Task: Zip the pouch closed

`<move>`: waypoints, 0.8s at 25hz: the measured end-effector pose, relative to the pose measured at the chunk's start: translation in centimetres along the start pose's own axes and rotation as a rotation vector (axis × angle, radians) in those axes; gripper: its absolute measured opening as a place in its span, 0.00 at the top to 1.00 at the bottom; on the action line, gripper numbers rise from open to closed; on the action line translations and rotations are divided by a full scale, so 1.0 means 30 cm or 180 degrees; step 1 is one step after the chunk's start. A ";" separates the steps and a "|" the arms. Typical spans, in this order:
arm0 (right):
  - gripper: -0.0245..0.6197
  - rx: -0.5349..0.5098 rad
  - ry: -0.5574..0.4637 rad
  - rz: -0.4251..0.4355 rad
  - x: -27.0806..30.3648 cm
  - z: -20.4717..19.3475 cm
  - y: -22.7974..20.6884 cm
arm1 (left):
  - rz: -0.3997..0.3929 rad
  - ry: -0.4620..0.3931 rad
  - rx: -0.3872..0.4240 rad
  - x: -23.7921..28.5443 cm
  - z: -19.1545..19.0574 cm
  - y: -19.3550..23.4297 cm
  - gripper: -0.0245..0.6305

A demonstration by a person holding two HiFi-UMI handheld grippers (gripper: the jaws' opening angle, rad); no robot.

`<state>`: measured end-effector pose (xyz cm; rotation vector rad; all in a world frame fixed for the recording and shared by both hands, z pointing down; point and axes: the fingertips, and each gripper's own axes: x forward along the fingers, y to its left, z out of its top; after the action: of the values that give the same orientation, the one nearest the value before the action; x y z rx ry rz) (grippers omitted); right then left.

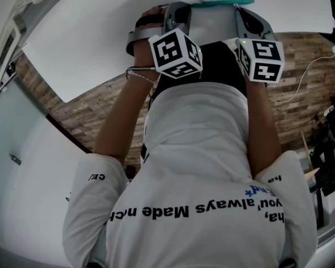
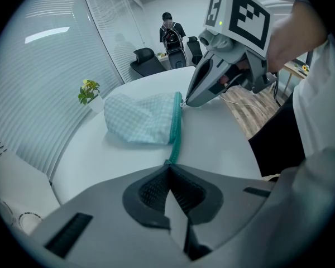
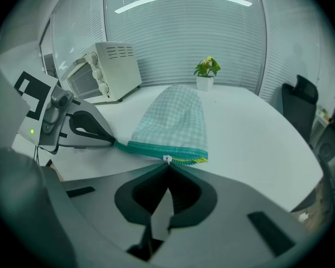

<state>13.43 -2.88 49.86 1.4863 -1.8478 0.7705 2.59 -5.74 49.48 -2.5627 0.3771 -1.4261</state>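
Left gripper (image 2: 168, 166): jaws together, pinched on the loose near end of the teal zipper (image 2: 175, 133), likely as an anchor so the tape stays taut and the bag cannot slide. Right gripper (image 3: 167, 165): jaws closed on the small white zipper pull (image 3: 167, 159), partway along the mouth. Past the pull a yellow-green edge shows, so some of the run probably remains to close. The two tools face each other along the zipper line, which suits a straight pull away from the anchor. The checked teal-and-white pouch (image 3: 173, 119) lies flat on the white table (image 3: 257, 127), mouth towards the person. Farther off are a potted plant (image 3: 206, 68), a white toaster oven (image 3: 103, 71) and window blinds (image 3: 184, 38).
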 end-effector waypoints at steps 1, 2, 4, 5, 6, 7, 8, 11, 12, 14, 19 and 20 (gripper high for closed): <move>0.95 0.0000 -0.0002 -0.0002 -0.001 0.000 -0.001 | 0.0000 0.0004 0.0002 0.000 0.001 0.000 0.94; 0.95 -0.0001 -0.0004 -0.0001 -0.001 -0.001 -0.001 | 0.0000 0.0007 0.0004 0.000 0.001 0.000 0.94; 0.95 -0.0001 -0.0005 0.0002 -0.001 -0.002 0.000 | 0.0004 0.0011 0.0002 0.001 0.000 0.001 0.94; 0.95 0.0001 -0.0005 -0.0003 0.000 -0.003 -0.001 | 0.0006 0.0013 0.0001 0.001 -0.001 0.002 0.94; 0.95 0.0005 -0.0004 -0.0014 0.000 -0.004 -0.004 | 0.0006 0.0015 -0.0001 0.001 -0.002 0.002 0.94; 0.95 0.0015 -0.0002 -0.0029 -0.001 -0.006 -0.009 | 0.0006 0.0016 -0.0007 0.002 -0.002 0.002 0.94; 0.95 0.0027 0.0002 -0.0044 -0.001 -0.009 -0.017 | 0.0004 0.0018 -0.0013 0.002 -0.002 0.002 0.94; 0.95 0.0032 0.0013 -0.0063 -0.004 -0.012 -0.033 | 0.0003 0.0022 -0.0011 0.002 -0.002 0.002 0.94; 0.95 0.0028 0.0014 -0.0064 -0.004 -0.011 -0.033 | 0.0003 0.0023 -0.0010 0.002 -0.003 0.001 0.94; 0.95 0.0029 0.0014 -0.0067 -0.005 -0.011 -0.032 | 0.0001 0.0023 -0.0012 0.001 -0.003 0.000 0.94; 0.95 0.0049 0.0013 -0.0111 -0.007 -0.016 -0.054 | -0.0002 0.0020 -0.0026 0.001 0.000 0.002 0.94; 0.95 0.0057 0.0016 -0.0129 -0.009 -0.018 -0.065 | -0.0003 0.0021 -0.0027 0.001 0.000 0.002 0.94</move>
<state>15.44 -2.66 50.10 1.5270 -1.8061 0.7726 2.59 -5.79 49.48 -2.5657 0.3839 -1.4366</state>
